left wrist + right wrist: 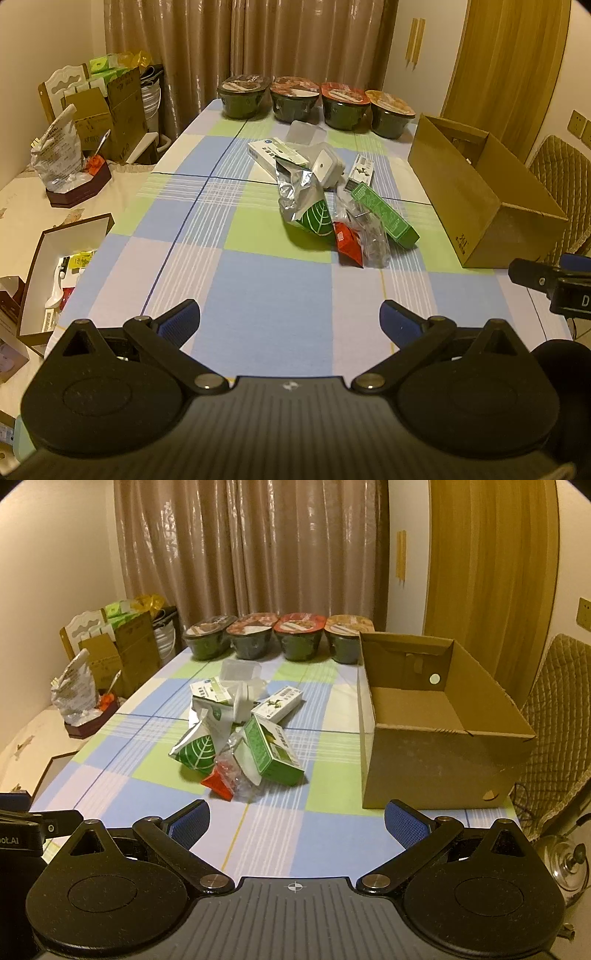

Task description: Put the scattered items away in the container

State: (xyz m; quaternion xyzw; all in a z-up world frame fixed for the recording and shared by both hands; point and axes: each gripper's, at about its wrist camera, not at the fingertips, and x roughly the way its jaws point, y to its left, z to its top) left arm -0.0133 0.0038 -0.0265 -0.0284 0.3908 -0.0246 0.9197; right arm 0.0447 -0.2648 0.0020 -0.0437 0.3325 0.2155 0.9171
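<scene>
So both grippers hung wide apart over the checked tablecloth, the left gripper and the right gripper each holding nothing and touching nothing. The scattered packets lay heaped mid-table, just left of the open cardboard box.

Matt cardboard box, crinkled foil pouch
</scene>
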